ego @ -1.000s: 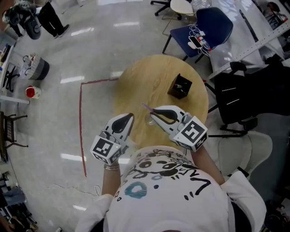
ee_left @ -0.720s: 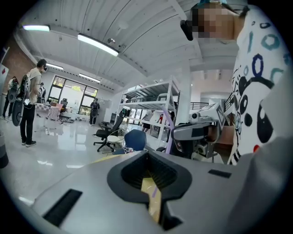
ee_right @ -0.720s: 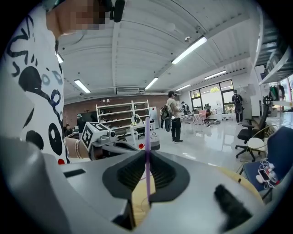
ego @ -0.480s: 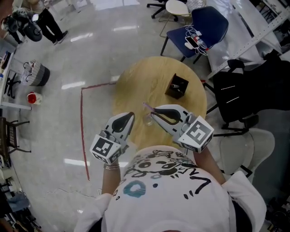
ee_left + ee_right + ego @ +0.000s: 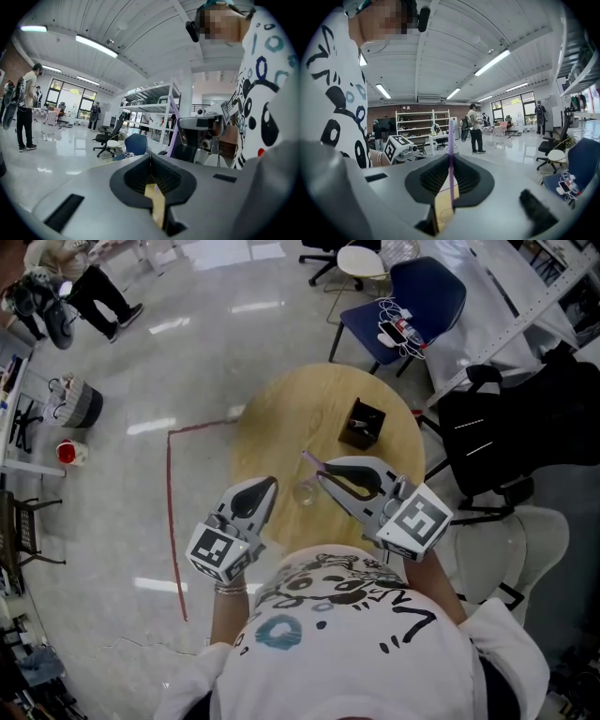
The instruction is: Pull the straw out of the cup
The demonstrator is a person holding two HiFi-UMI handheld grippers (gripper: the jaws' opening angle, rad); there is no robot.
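My right gripper (image 5: 325, 471) had its jaws nearly closed, pinched on the thin purple plastic straw (image 5: 310, 460), w/ only the straw's width btwn the pads. In the right gripper view the straw (image 5: 451, 173) stood upright in the slit of that gripper (image 5: 451, 157), sticking up past the tips and running down behind them. Its lower end showed just above the faint round rim of the small clear plastic cup (image 5: 444, 213). Whether that end was fully clear of the rim I couldn't tell.

From the head view the cup (image 5: 305, 491) stood upright on the round light-wood table (image 5: 309, 395), just below & a bit left of my right tips, w/ neither gripper touching it. The straw tilted up-left from the tips, top end over the tabletop.

My left gripper (image 5: 269, 483) hovered just left of the cup, jaws closed together w/ nothing in them. The left gripper view showed that gripper (image 5: 150, 157) w/ tips meeting and only bare tabletop thru the gap below. Same view: the straw (image 5: 172, 133) as a purple line at the right gripper (image 5: 182, 123), off to the right.

A small black open-top box (image 5: 361, 424) sat farther back on the table, well apart from cup & grippers.
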